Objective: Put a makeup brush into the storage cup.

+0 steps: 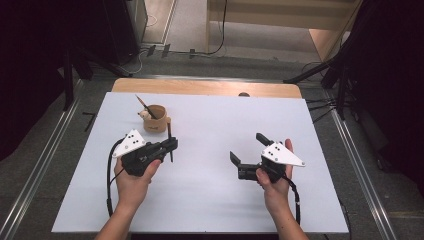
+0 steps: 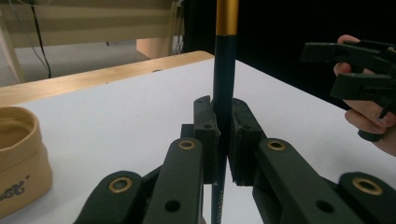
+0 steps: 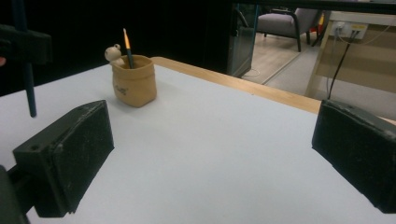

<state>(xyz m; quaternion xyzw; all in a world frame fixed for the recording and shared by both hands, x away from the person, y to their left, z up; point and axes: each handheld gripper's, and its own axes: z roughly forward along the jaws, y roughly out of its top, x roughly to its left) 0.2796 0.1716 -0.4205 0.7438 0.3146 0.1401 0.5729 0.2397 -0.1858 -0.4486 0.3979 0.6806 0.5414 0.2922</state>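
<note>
My left gripper (image 1: 173, 145) (image 2: 223, 119) is shut on a dark blue brush (image 2: 223, 84) with a gold band, held upright above the white table (image 1: 210, 200). In the high view this brush (image 1: 170, 136) stands just right of a tan fabric pot (image 1: 155, 120). The pot (image 3: 134, 83) holds a second brush (image 3: 127, 49) and a small pale figure (image 3: 113, 53). My right gripper (image 1: 246, 146) (image 3: 210, 140) hovers at the table's right half, open, with nothing between its black pads (image 3: 70, 149). The right gripper view has the left gripper's jaw and its brush (image 3: 29, 88) at top left.
A wooden strip (image 1: 205, 87) runs along the table's far edge. Metal rails (image 1: 45, 155) flank the table on the floor. Bare white surface lies between the two grippers and towards the near edge. Dark stands and cables sit beyond the far side.
</note>
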